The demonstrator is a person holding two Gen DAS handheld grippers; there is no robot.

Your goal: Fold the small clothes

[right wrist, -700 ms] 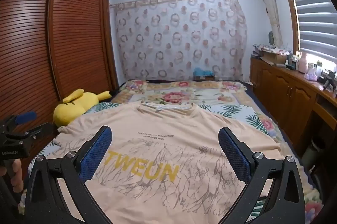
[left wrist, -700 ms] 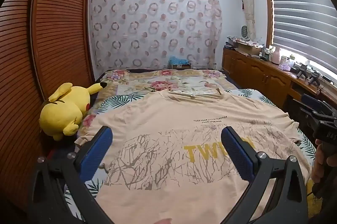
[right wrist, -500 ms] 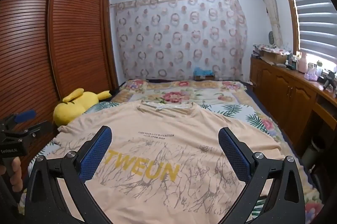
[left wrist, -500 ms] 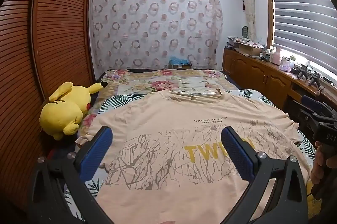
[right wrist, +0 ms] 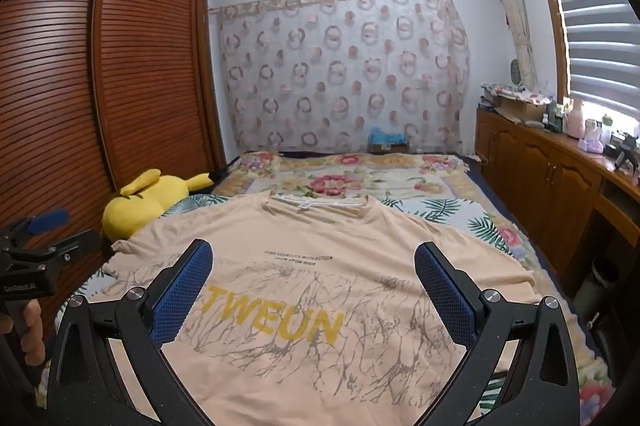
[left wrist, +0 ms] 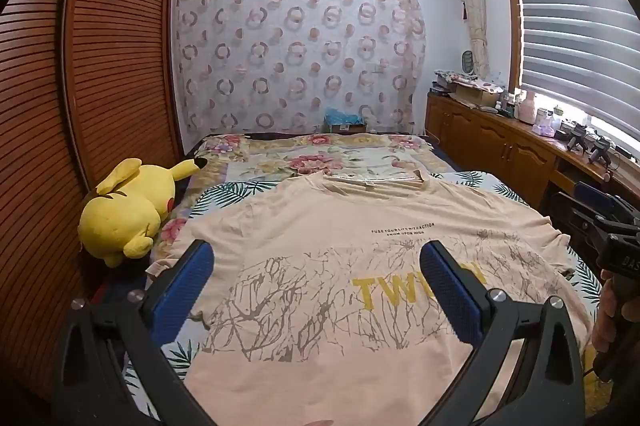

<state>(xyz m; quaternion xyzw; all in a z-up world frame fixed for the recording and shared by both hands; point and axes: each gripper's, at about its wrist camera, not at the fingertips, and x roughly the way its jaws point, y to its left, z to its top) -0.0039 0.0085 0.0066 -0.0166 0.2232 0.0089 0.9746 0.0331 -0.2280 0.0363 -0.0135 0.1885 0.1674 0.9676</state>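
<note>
Floral bedding on the bed (left wrist: pixel 360 161) carries a peach T-shirt (left wrist: pixel 340 246), spread flat, printed "TWEUN" over branch lines. Its collar points toward the curtain, hem nearest. Both grippers, left gripper (left wrist: pixel 316 266) and right gripper (right wrist: pixel 314 264), hover released above it.

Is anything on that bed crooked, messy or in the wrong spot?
Nothing much stands out. The peach T-shirt lies flat and face up on the bed, with only light wrinkles near its sleeves. A yellow plush toy lies at the bed's edge by the wardrobe, off the shirt. Both claws, left and right, hover open.
</note>
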